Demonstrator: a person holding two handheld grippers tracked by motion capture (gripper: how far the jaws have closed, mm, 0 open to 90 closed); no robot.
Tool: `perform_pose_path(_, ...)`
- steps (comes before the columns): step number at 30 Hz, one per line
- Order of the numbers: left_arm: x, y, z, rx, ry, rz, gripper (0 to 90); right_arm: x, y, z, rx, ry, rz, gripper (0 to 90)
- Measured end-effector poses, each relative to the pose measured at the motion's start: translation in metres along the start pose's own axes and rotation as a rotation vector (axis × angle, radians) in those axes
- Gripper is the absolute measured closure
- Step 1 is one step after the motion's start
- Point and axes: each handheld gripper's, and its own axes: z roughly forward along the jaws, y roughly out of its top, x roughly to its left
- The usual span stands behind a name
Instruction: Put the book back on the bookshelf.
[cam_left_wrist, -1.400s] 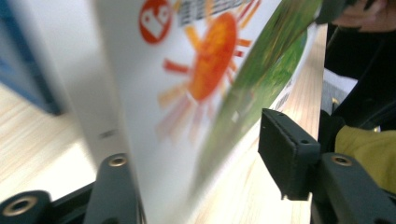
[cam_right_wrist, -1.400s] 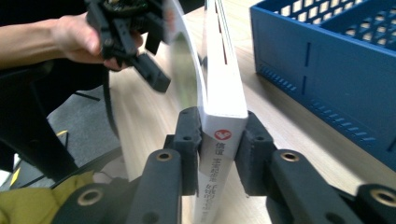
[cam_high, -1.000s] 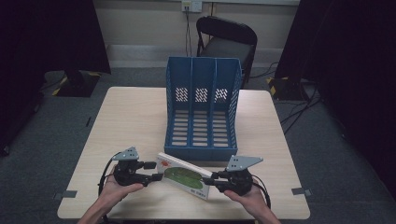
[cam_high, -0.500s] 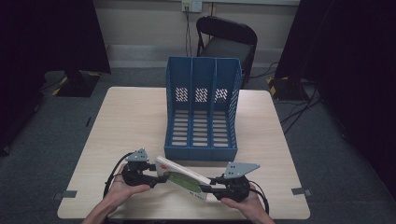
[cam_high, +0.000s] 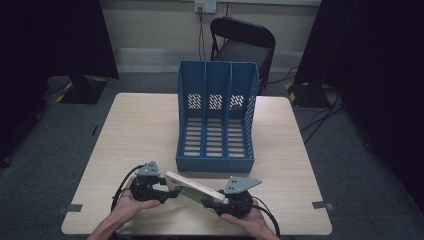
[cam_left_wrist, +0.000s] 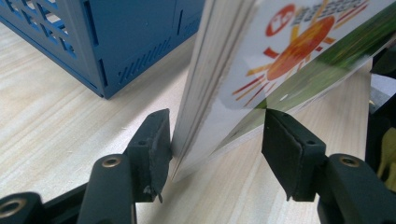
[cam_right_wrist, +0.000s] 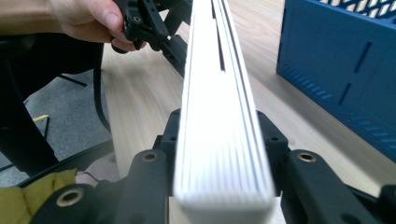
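Near the desk's front edge, the right gripper clamps the book while the left gripper stands wide around it, probably to lift it into the blue file rack.

left tongs agape, right tongs clamped

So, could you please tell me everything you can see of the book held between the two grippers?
The book is thin, with white page edges and a glossy cover showing an orange sun and green. It is tilted on edge just above the table, in front of the blue file rack. The right gripper clamps one end; the left gripper has one jaw against the pages, the other apart from the cover.
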Motion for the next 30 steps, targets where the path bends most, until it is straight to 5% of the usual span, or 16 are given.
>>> perform_pose_path(23, -0.002, 0.000, 0.003, -0.001, 0.013, 0.004, 45.9, 0.000, -0.005, 0.016, 0.001, -0.051, -0.037, 76.2)
perform_pose_path(30, 0.000, 0.002, 0.000, -0.013, 0.034, -0.008, 36.6, -0.003, -0.004, 0.015, 0.010, -0.040, -0.032, 76.5)
